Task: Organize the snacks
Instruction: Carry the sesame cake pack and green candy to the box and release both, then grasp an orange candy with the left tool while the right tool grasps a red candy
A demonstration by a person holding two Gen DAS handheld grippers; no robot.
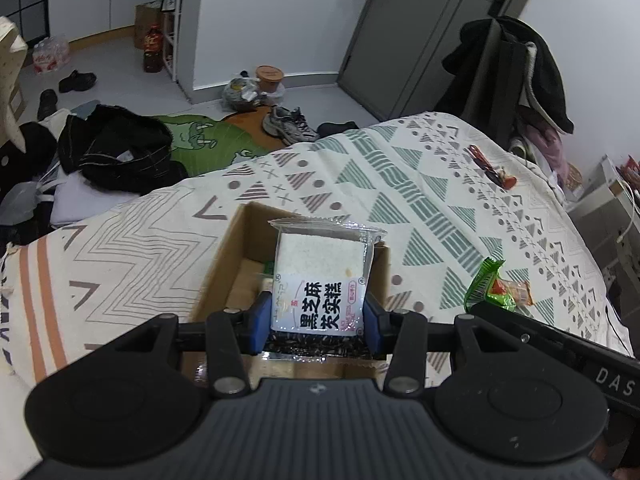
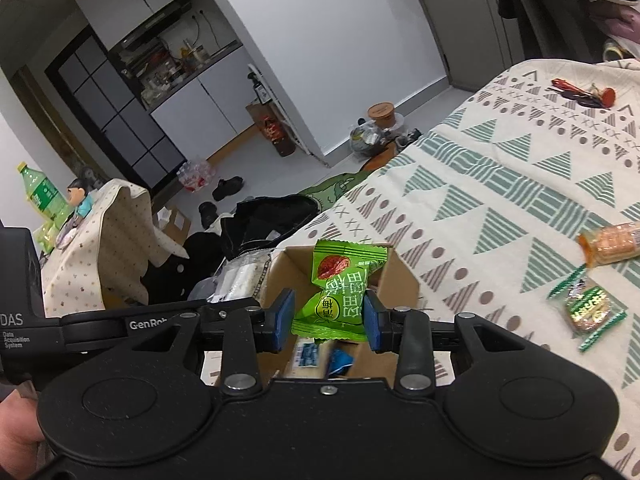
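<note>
1. My left gripper [image 1: 318,320] is clamped on a clear-wrapped white cake packet [image 1: 322,280], its blue pads pressing the packet's two side edges. The packet stands upright, long axis running away from the camera.
2. That packet hangs directly over the open cardboard box [image 1: 236,256] on the patterned bedspread [image 1: 420,184], so I judge the coming move is simply downward and then release.
3. My right gripper [image 2: 328,316] is closed on a green snack packet [image 2: 344,292], pinched across its middle, crimped ends fanning above and below.
4. The green packet also sits above the same box [image 2: 400,276], where a few packets already lie at the bottom; fisheye distortion makes it hard to say which packet is lower.
5. Loose snacks remain to the right on the bedspread: an orange biscuit pack [image 2: 610,244] and a green-edged wrapped snack [image 2: 588,312], both nearer my right gripper.
6. The two grippers crowd one opening, so I would drop one at a time.
</note>
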